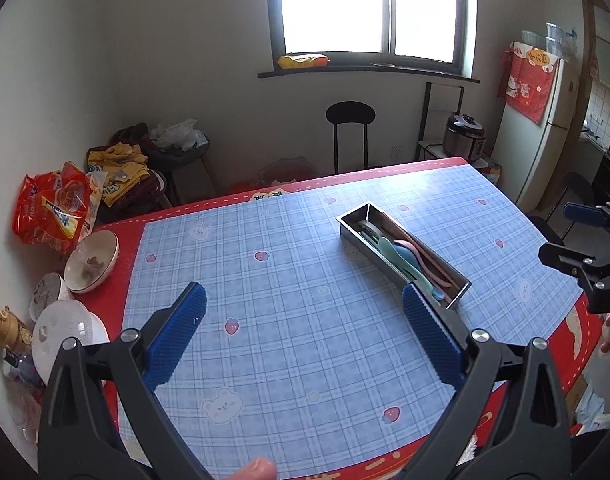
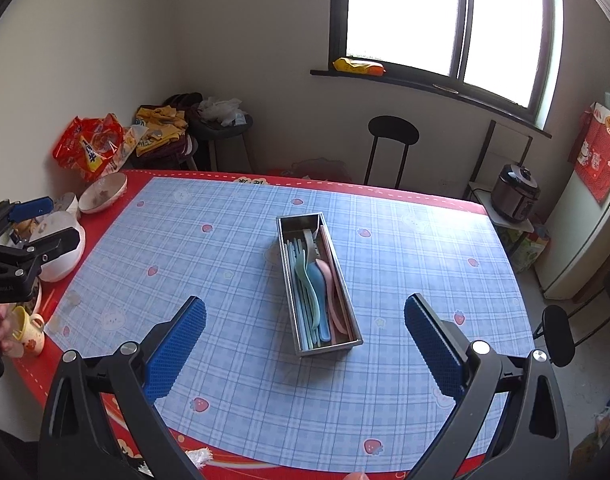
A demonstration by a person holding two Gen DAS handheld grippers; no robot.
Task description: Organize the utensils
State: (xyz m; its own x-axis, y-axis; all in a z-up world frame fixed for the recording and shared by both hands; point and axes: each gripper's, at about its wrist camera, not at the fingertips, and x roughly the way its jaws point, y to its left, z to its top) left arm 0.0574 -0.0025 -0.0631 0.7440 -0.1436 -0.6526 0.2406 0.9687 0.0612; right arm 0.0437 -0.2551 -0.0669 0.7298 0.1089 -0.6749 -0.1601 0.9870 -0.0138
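The left gripper [image 1: 303, 334] is held above the table [image 1: 437, 166] with its blue pads [image 1: 177, 336] spread wide and nothing between them. The right gripper [image 2: 305, 342] is in the same condition: pads [image 2: 177, 350] wide apart, empty, clear of the table surface.

The tray [image 2: 345, 350], a long steel box, lies on the blue checked mat [image 2: 209, 272] near the mat's centre. The utensils [image 2: 317, 284] lie lengthwise inside it: a light green spoon, a blue spoon, a pink spoon, pale blue chopsticks along one wall and a metal piece at the far end. In the left wrist view the tray [image 1: 355, 236] sits just beyond the right-hand pad, apart from it.

Bowls [image 2: 103, 192] and a white lid [image 2: 63, 248] stand on the red table edge at the left, beside an orange snack bag [image 2: 87, 146]. A yellow cup [image 2: 27, 330] stands nearer on that edge.
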